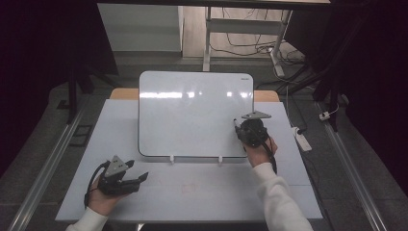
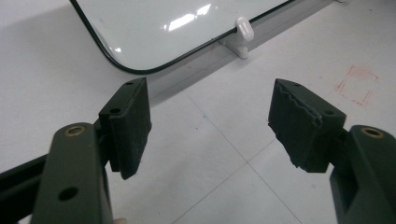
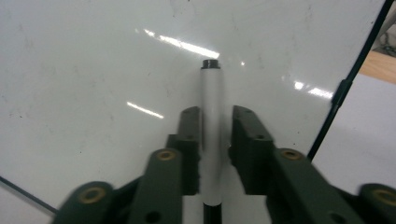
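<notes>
Right gripper (image 3: 212, 140), at centre of its own view: jaws clamped on one white marker (image 3: 211, 126), whose black tip points at the whiteboard (image 3: 93, 70). Left gripper (image 2: 210, 126): jaws spread wide, grasping nothing, above the bare white table (image 2: 224, 163). One whiteboard stands at the centre of the high view, propped on two white clips (image 1: 171, 159); a faint red square mark (image 2: 357, 84) lies at right of the left gripper view
</notes>
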{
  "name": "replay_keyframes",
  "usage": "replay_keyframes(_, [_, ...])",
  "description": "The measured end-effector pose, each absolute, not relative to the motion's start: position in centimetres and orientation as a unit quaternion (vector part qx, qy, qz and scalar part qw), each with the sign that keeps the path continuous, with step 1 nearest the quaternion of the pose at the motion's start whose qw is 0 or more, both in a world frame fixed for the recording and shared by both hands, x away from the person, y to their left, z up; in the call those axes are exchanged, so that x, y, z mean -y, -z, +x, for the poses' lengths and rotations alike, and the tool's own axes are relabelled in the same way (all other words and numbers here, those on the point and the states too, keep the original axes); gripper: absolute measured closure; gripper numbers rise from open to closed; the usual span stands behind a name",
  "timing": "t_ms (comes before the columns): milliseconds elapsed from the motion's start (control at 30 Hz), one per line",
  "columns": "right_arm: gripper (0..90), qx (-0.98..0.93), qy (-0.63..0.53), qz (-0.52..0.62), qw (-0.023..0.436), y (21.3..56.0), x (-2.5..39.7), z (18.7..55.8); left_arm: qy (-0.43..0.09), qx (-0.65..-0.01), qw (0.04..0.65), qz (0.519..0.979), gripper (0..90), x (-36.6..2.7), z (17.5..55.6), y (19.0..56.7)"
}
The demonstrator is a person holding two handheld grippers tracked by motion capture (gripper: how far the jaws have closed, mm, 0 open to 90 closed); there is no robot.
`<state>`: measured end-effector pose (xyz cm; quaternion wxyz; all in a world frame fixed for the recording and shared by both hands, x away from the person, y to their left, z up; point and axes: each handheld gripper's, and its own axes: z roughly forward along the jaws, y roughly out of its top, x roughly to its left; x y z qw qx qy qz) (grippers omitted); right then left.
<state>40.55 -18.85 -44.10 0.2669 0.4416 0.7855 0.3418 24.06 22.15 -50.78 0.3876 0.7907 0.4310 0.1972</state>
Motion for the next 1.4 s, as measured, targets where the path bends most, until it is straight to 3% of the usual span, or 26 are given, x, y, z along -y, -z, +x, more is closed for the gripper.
replay_keyframes(433, [43.9,-0.788,-0.429,0.367,0.245,43.3,21.0,37.7,-0.192,-0.427,0.404,0.786,31.5,-22.5,24.1,50.9])
replay_keyframes(800, [41.5,-0.795,-0.474,0.289,0.243,45.1,24.7,32.8,-0.174,-0.422,0.418,0.786,30.0,-22.5,24.2,50.9])
replay_keyframes(1133, [40.9,-0.794,-0.468,0.303,0.242,48.5,29.2,29.2,-0.161,-0.431,0.42,0.783,29.4,-22.7,23.9,51.1])
replay_keyframes(1400, [40.9,-0.802,-0.447,0.321,0.235,51.0,31.4,29.3,-0.159,-0.428,0.419,0.784,29.5,-22.9,23.6,51.3])
